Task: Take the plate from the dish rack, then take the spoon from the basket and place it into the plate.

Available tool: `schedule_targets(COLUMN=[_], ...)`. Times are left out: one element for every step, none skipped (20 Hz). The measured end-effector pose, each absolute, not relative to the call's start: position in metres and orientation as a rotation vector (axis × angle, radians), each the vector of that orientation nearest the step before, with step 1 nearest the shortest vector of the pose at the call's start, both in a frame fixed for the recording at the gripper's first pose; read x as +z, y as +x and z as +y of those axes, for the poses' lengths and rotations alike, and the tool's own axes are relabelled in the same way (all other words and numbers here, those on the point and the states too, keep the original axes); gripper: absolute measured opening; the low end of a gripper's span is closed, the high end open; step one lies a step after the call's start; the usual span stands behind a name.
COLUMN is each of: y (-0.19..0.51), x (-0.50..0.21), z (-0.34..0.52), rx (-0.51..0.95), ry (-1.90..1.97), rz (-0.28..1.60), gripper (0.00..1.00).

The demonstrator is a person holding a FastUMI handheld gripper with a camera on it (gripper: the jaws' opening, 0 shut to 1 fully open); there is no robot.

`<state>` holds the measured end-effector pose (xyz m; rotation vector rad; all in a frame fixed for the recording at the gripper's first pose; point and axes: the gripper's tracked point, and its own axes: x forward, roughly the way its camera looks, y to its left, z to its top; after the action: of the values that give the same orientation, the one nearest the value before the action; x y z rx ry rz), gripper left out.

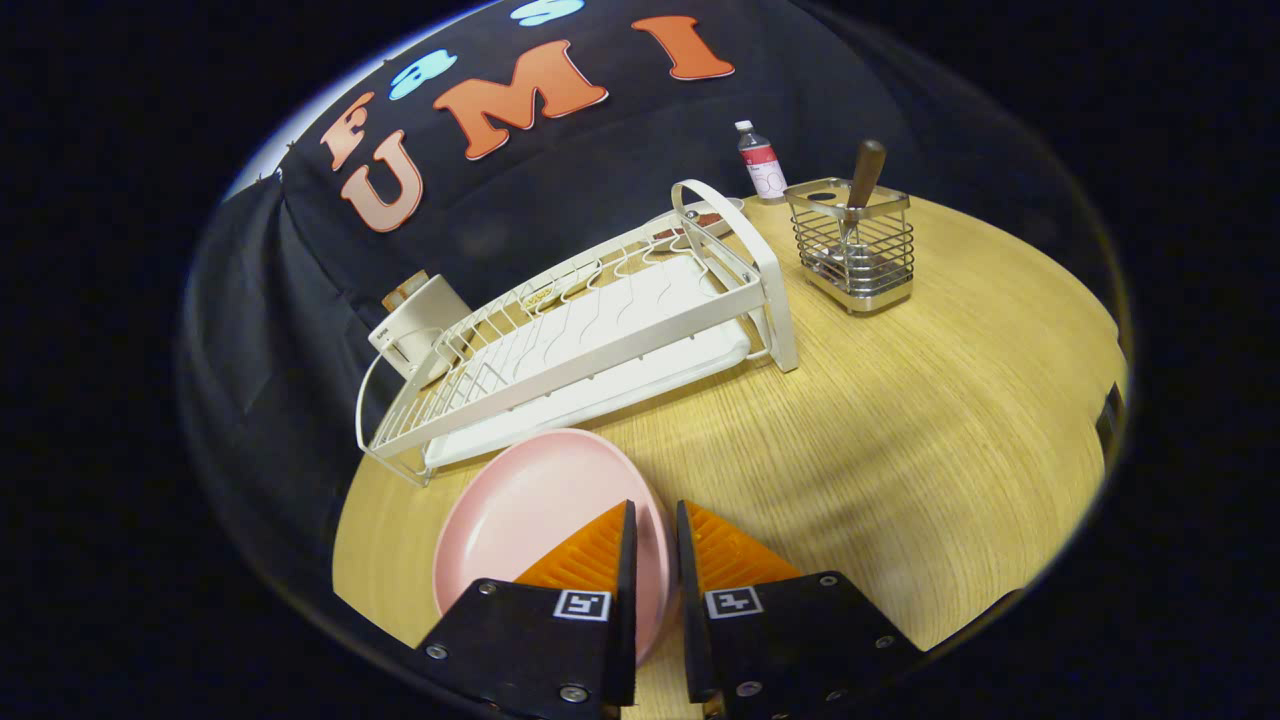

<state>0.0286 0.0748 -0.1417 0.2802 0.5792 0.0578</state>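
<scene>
Both fingers (628, 560) pinching plate (530, 510) rim, tool (655, 520) narrow

- The plate (540, 520) lies on the table (900, 420) at lower centre, its rim between the jaws of the gripper (655, 520).
- The dish rack (590, 340) stands just behind the plate, at centre.
- The basket (855, 245) stands right of the rack, the spoon (860, 185) upright in it.
- A bottle (760, 160) stands behind, between rack and basket.

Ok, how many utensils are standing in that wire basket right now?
1. A single wooden-handled utensil stands in the wire basket, beyond the dish rack; shorter ones could be hidden low inside. The claw grips the pink plate's rim.
</scene>
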Motion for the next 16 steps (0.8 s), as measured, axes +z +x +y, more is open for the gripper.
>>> schedule_targets(y=[0.027,0.029,0.030,0.032,0.034,0.036,0.037,0.037,0.039,0.042,0.046,0.048,0.049,0.052,0.053,0.057], x=[-0.140,-0.141,-0.139,-0.136,-0.133,-0.129,-0.125,-0.119,-0.113,-0.108,-0.100,-0.092,-0.084,-0.077,-0.069,-0.061], z=[0.075,0.076,0.076,0.075,0.072,0.067,0.062,0.056,0.046,0.033,0.019,0.008,0.000,-0.013,-0.024,-0.037], rx=[0.064,0.066,0.072,0.074,0.071,0.065,0.064,0.061,0.047,0.026,0.006,-0.006,-0.017,-0.032,-0.048,-0.068], ry=[0.274,0.270,0.262,0.255,0.250,0.246,0.242,0.238,0.223,0.201,0.183,0.173,0.167,0.158,0.146,0.131], rz=[0.575,0.578,0.568,0.557,0.544,0.533,0.521,0.507,0.489,0.465,0.440,0.416,0.395,0.374,0.352,0.330], gripper=[0.19,0.18,0.19,0.19,0.19,0.19,0.19,0.19,0.19,0.22,0.22,0.22,0.22,0.22,0.23,0.25])
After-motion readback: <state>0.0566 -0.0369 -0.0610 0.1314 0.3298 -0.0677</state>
